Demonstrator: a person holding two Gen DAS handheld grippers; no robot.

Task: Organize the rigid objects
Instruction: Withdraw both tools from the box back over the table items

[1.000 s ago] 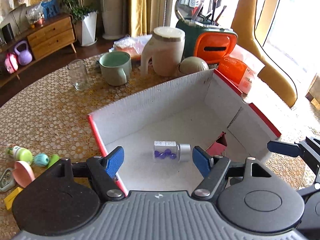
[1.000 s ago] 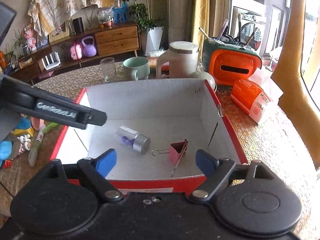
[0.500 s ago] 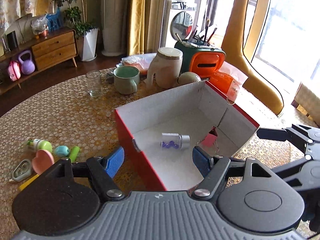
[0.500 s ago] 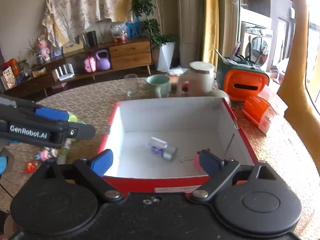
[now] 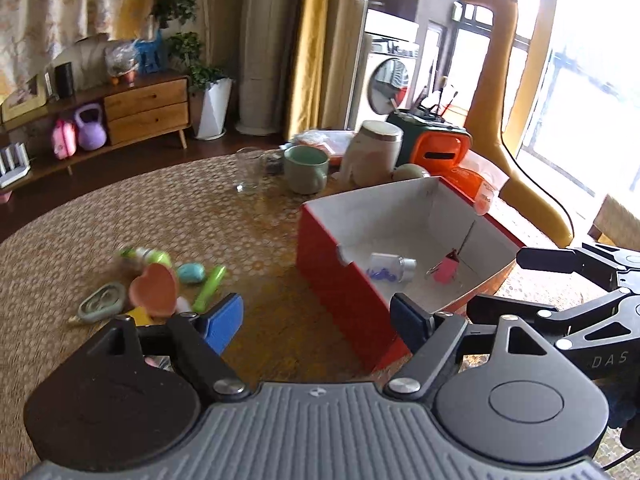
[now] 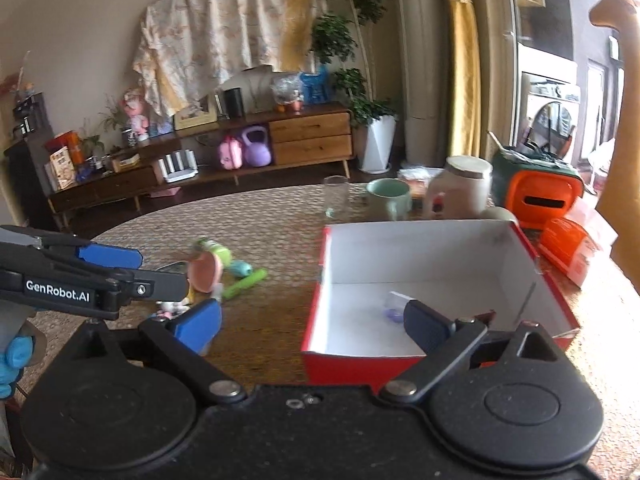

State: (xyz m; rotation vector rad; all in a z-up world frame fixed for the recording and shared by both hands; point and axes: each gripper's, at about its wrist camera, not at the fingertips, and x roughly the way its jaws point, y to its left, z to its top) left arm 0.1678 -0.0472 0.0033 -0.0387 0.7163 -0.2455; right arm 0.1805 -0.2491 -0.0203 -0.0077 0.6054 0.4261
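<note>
A red box (image 5: pixel 340 288) with a white inside stands on the round table; it also shows in the right wrist view (image 6: pixel 436 264). Inside lie a clear vial of purple beads (image 5: pixel 390 267) and a pink binder clip (image 5: pixel 446 270). Left of the box lies a pile of small objects: a pink heart dish (image 5: pixel 154 290), a teal pebble (image 5: pixel 191 273), a green tube (image 5: pixel 209 288), a grey oval piece (image 5: pixel 102 302). My left gripper (image 5: pixel 318 320) is open and empty, above the table by the box's near-left corner. My right gripper (image 6: pixel 314 324) is open and empty, before the box's front wall.
Behind the box stand a glass (image 5: pixel 248 170), a green mug (image 5: pixel 306 170), a beige jug (image 5: pixel 372 154), an orange-and-green case (image 5: pixel 438 144) and an orange packet (image 5: pixel 474 186). A yellow chair (image 5: pixel 520 168) stands at the right. A wooden sideboard (image 6: pixel 240 152) lines the far wall.
Both grippers have pulled back from over the box and swung left, so the pile of small objects now shows. The vial and the clip stay in the box.
</note>
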